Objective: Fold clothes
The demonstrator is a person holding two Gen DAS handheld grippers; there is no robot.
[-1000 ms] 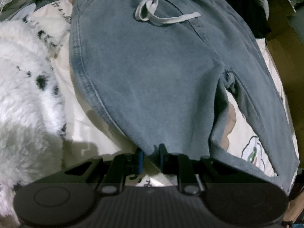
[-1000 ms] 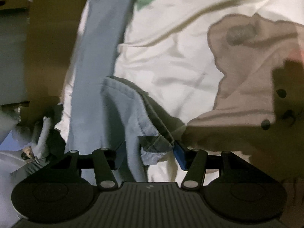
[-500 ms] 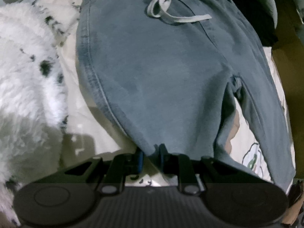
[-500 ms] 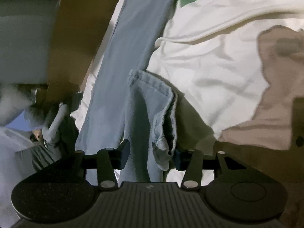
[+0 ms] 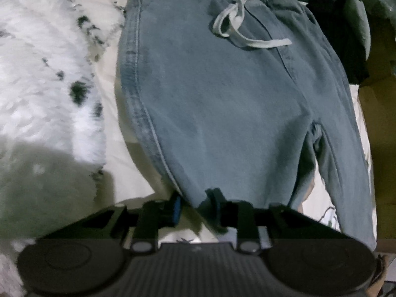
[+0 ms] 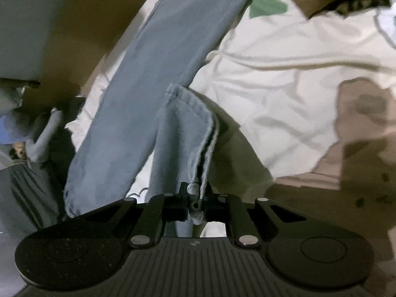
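The right claw [image 6: 195, 203], just closed, pinches the jeans' [image 5: 222, 113] cuff [image 6: 196, 198] while the left claw [image 5: 195, 205], just parted, straddles the other leg at the bed's [image 6: 284, 94] near edge; that leg may slip free.

A bed covered by a cream sheet [image 6: 284, 94] carries everything. The sheet is creased and printed with cartoon shapes: a green patch [image 6: 268, 6] near the far edge and a large tan figure [image 6: 366, 113] at the right side. Spread directly on it lie grey-blue denim trousers [image 5: 222, 104], waistband at the far end with a white drawstring [image 5: 237, 27] looped on top, the two legs parted. A white fluffy blanket with black spots [image 5: 44, 81] lies just beside the trousers on the same sheet.
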